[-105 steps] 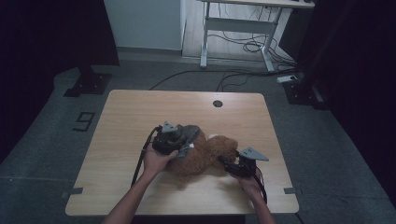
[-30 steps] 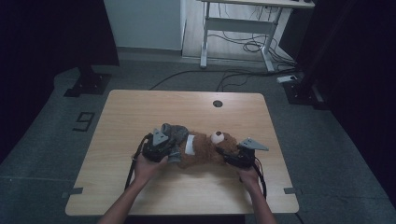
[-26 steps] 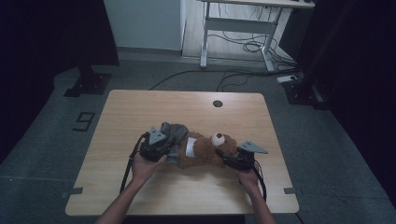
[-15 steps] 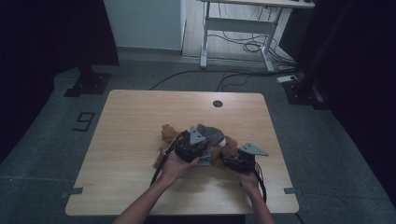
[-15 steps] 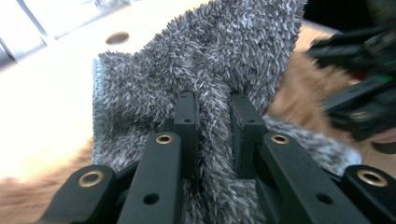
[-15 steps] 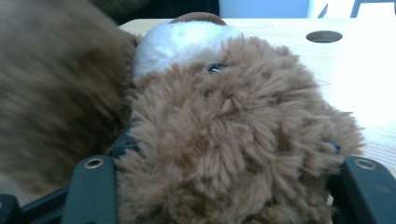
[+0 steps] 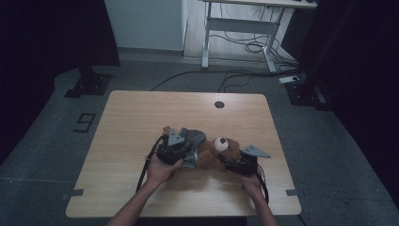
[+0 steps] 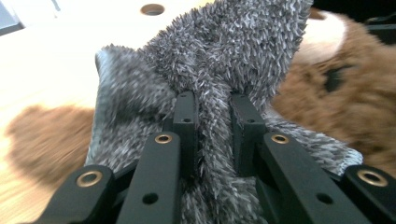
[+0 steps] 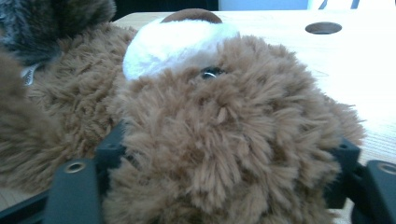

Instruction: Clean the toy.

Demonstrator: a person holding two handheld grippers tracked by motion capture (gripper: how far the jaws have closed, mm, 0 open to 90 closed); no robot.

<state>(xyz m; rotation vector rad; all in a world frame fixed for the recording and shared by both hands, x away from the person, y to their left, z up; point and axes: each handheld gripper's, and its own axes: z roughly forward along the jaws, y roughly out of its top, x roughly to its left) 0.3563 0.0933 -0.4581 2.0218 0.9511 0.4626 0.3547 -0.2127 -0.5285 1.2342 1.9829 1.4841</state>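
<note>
Left gripper view shows my left fingers (image 8: 212, 135) pinching the grey fleece garment (image 8: 224, 51); my right fingers (image 9: 224, 158), just spreading, straddle the teddy bear's head (image 9: 233, 116). I judge I'm dressing it; next, pull fleece over.

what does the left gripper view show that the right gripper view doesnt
Left gripper view alone: the left gripper shut on a fold of the grey fuzzy garment, pinched tight between its jaws.

Right gripper view alone: the teddy bear's eye, and the right gripper with its jaws spread wide around the bear's head; they have just been opening, with the head between them.

Both: the brown teddy bear with its white muzzle, the light wooden table and its round hole.
</note>
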